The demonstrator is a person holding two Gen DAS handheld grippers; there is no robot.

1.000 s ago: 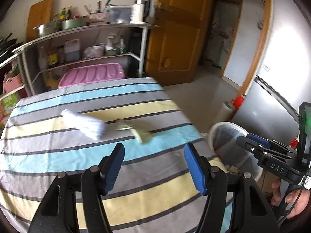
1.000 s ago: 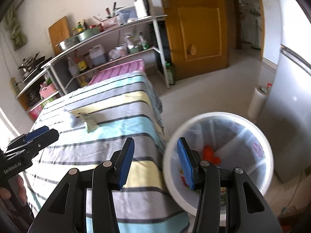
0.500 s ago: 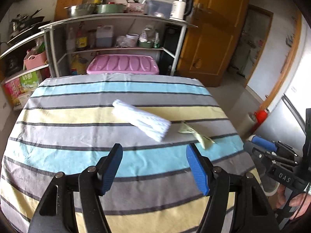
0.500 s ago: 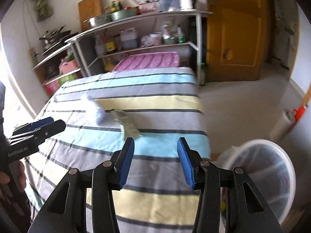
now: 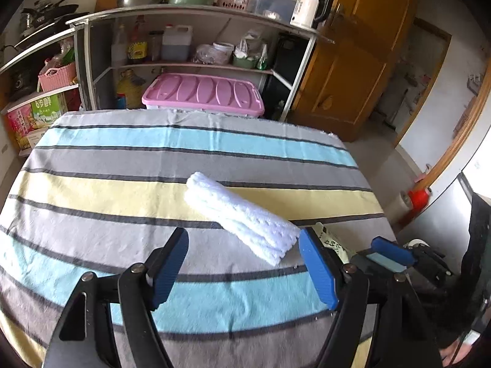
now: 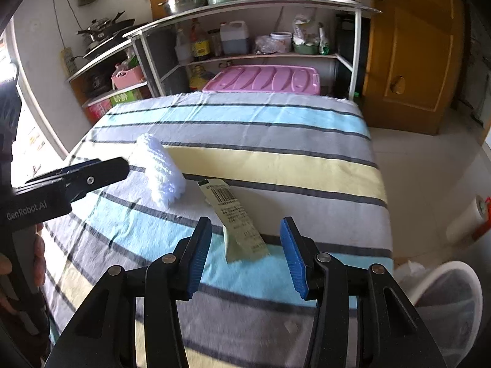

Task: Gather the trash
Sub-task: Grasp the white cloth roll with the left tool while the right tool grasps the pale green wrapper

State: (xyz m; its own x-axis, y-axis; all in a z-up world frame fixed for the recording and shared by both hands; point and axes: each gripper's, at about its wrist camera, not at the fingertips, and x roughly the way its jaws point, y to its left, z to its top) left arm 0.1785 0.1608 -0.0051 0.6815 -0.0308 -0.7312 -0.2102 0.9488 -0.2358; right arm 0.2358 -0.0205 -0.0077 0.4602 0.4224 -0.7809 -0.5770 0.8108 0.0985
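A pale green wrapper (image 6: 237,217) with a barcode lies flat on the striped table cloth (image 6: 276,165). My right gripper (image 6: 247,254) is open and empty, just short of the wrapper's near end. A rolled white towel (image 5: 242,217) lies beside the wrapper; it also shows in the right wrist view (image 6: 161,171). My left gripper (image 5: 242,271) is open and empty, close in front of the towel. In the left wrist view the wrapper (image 5: 333,242) is mostly hidden behind my right finger. A white bin (image 6: 445,303) with a clear liner stands on the floor at the table's right.
A metal shelf rack (image 6: 245,30) with pots, bottles and a kettle stands behind the table, a pink-lidded box (image 6: 264,79) under it. A wooden door (image 6: 411,46) is at the back right. A paper roll (image 6: 466,217) stands on the floor.
Both grippers have swung left from the bin toward the table and moved closer to it. The towel and wrapper now sit just ahead of the fingers. Both grippers stayed open.
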